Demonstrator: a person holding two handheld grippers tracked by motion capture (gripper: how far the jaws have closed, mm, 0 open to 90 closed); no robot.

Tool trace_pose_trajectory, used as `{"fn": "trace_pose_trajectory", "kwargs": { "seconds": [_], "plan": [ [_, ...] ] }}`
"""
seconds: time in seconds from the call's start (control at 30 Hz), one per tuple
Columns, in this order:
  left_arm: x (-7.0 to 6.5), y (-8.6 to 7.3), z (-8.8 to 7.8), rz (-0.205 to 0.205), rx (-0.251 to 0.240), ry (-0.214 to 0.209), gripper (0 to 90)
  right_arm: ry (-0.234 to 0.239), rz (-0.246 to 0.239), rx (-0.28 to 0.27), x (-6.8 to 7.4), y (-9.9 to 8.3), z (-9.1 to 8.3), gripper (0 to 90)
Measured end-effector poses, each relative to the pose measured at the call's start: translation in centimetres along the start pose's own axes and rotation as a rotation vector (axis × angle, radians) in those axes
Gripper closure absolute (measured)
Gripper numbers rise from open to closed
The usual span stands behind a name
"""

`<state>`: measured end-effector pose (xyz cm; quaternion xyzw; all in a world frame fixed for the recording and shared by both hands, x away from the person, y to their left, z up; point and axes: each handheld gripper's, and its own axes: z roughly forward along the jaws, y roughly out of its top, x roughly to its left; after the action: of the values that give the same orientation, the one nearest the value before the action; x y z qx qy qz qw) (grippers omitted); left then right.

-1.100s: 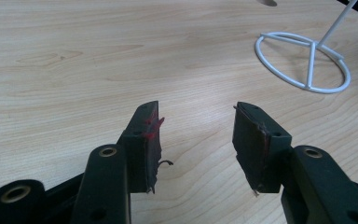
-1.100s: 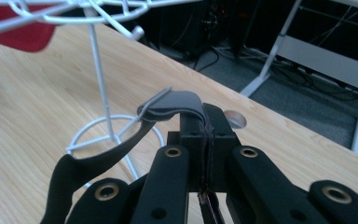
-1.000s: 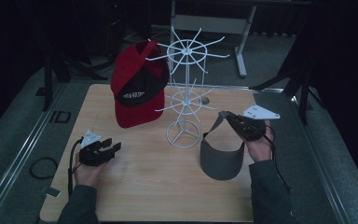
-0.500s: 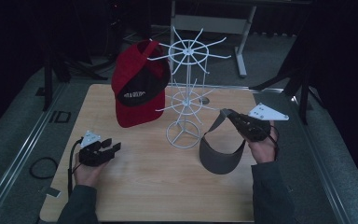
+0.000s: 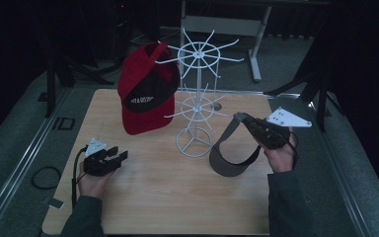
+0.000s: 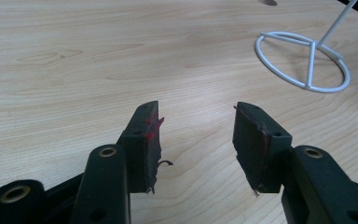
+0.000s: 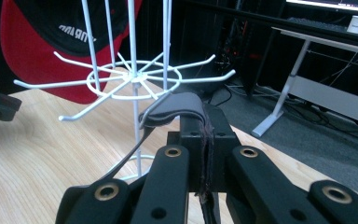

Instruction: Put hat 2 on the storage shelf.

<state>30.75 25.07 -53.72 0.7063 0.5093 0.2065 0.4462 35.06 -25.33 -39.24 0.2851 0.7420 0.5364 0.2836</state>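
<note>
Visor (image 5: 232, 155) strap sits pinched in your right claw (image 5: 246, 122), its brim touching the desk (image 5: 153, 197) beside the white rack (image 5: 196, 106); your left claw (image 5: 118, 154) rests wide apart, holding nothing.

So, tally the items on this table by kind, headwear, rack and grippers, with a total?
Caps: 1, the red cap hanging on the rack.
Visors: 1, the grey visor, pinched by the right gripper.
Racks: 1, the white wire rack.
Grippers: 2, counting the left gripper, jaws apart.
Total: 5.
</note>
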Motion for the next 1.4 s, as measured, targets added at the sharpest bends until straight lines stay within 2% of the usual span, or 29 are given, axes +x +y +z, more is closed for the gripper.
{"fn": "trace_pose_trajectory", "kwargs": {
  "seconds": [0.37,0.93,1.4],
  "plan": [
    [0.0,0.0,0.0,-0.002,-0.003,-0.001,51.9,0.011,0.0,-0.023,-0.1,0.7,-0.1,88.4],
    [0.0,0.0,0.0,0.0,0.001,-0.002,51.8,-0.005,-0.017,-0.049,-0.4,2.2,-0.3,88.4],
    [-0.1,0.0,0.0,0.0,0.002,-0.002,51.8,0.012,-0.022,-0.091,-0.4,3.6,-0.8,88.4]
  ]
}}
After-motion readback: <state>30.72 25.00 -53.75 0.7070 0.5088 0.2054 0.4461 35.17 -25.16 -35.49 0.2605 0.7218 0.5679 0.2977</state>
